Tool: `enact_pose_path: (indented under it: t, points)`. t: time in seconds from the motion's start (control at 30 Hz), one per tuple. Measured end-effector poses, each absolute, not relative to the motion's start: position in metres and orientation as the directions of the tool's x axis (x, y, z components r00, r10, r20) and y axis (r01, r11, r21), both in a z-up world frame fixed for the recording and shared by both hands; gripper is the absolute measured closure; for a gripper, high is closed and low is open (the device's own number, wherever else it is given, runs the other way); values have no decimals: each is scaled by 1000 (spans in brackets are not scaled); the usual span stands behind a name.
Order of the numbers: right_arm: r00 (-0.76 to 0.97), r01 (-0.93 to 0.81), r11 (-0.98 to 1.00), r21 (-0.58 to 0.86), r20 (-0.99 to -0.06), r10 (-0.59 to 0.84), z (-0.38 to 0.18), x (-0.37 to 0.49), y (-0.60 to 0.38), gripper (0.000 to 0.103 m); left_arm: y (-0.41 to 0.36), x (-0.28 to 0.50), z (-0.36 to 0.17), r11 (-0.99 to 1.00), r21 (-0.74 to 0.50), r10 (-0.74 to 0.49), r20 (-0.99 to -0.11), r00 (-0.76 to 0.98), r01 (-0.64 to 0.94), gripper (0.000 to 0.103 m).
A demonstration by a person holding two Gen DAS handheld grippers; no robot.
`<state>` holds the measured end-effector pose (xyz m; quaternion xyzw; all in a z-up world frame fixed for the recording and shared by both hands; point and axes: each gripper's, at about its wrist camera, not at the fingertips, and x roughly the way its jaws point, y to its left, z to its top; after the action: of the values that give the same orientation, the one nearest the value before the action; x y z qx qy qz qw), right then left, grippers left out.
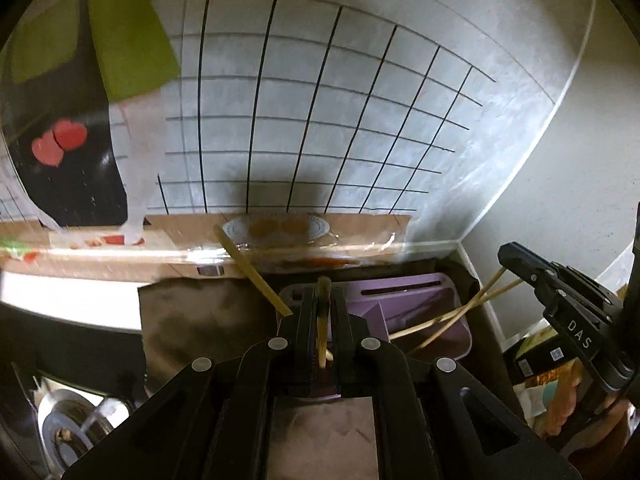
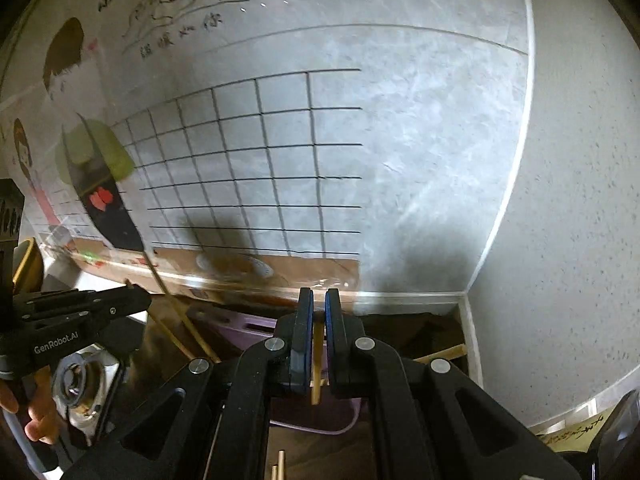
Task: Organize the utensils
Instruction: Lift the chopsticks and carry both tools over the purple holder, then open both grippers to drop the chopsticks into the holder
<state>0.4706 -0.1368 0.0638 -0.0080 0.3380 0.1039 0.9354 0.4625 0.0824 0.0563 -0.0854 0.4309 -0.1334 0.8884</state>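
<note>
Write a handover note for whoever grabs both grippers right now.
Left gripper: jaws shut on a chopstick, above the purple holder.
Right gripper: jaws shut on another chopstick, over the same holder.
Done: two chopsticks already lean in the holder.
Left: drop both held sticks in; more sticks lie on the brown surface below the right gripper.

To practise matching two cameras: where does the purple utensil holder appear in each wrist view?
Left wrist: purple utensil holder, lower centre, behind the left gripper.
Right wrist: low centre, behind the right gripper.
Shared landmark: the black grid on the wall.
</note>
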Motion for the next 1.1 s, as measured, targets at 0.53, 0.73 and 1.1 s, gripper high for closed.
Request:
enact_pose_path:
  t: [0.53,0.73,1.1]
  points:
    - [840,-176,984,-17,-523,141,103,413,-162,57,80,395,104,962,-234,-256,-599,758,140,82]
    - [825,-182,983,13,-542,160,93,371,-185,56,73,339,79,964,-250,-235,-628,742,94,82]
    - [768,-171,985,-35,-631,111,34,299,-206,56,50,240,9,958,-279,-247,-690,681,65,82]
